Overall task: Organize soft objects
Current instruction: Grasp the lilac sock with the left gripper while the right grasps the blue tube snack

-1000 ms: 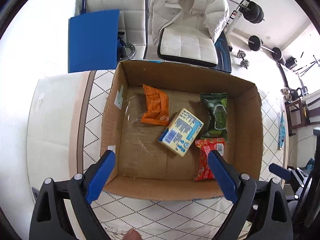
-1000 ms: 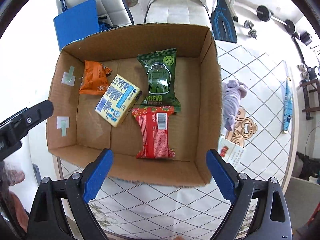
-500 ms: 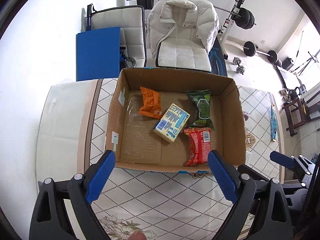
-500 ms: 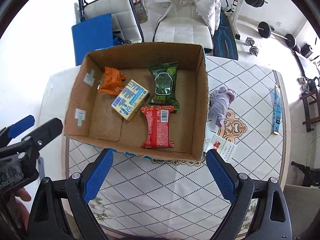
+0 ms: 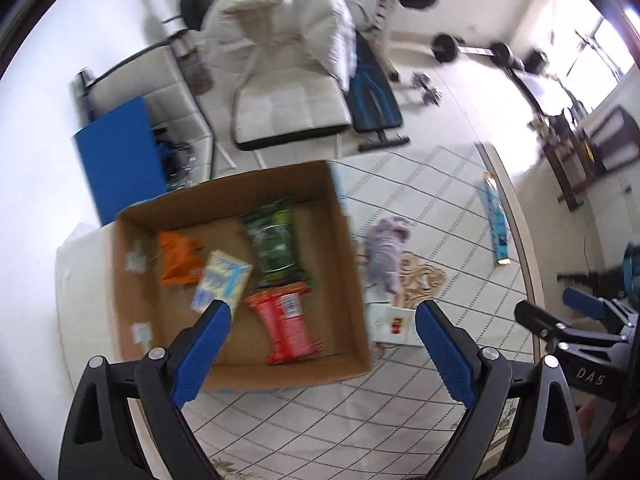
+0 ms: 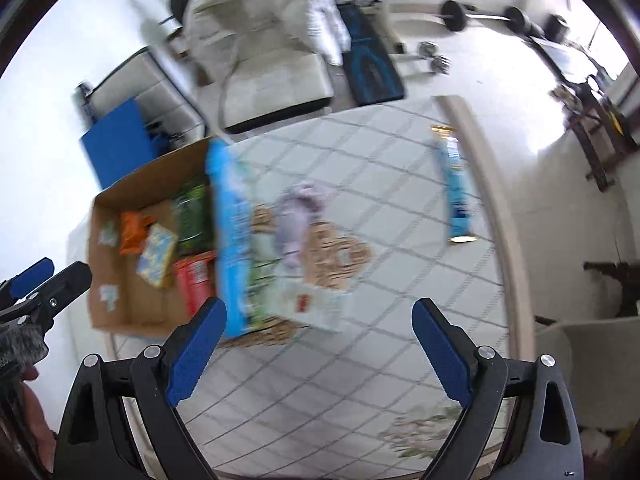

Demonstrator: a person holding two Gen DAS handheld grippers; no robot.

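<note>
A cardboard box (image 5: 344, 240) stands on the patterned table and holds an orange packet (image 5: 176, 258), a yellow-blue pack (image 5: 220, 278), a green packet (image 5: 276, 246) and a red packet (image 5: 290, 328). A lilac soft toy (image 5: 386, 248) lies on the table right of the box, also in the right wrist view (image 6: 298, 216). A white paper pack (image 5: 394, 324) lies in front of it. My left gripper (image 5: 322, 344) is open and empty, high above the box's near right corner. My right gripper (image 6: 320, 342) is open and empty above the table right of the box (image 6: 120, 312).
A long blue packet (image 6: 456, 196) lies near the table's right edge (image 6: 492, 208). Behind the table stand a chair with a white jacket (image 5: 280, 60), a blue board (image 5: 120, 156) and gym weights (image 5: 472, 48). Both views are motion-blurred.
Both grippers have risen and swung to the right. The box has slid left in both views, and the soft toy and the right side of the table have come into view.
</note>
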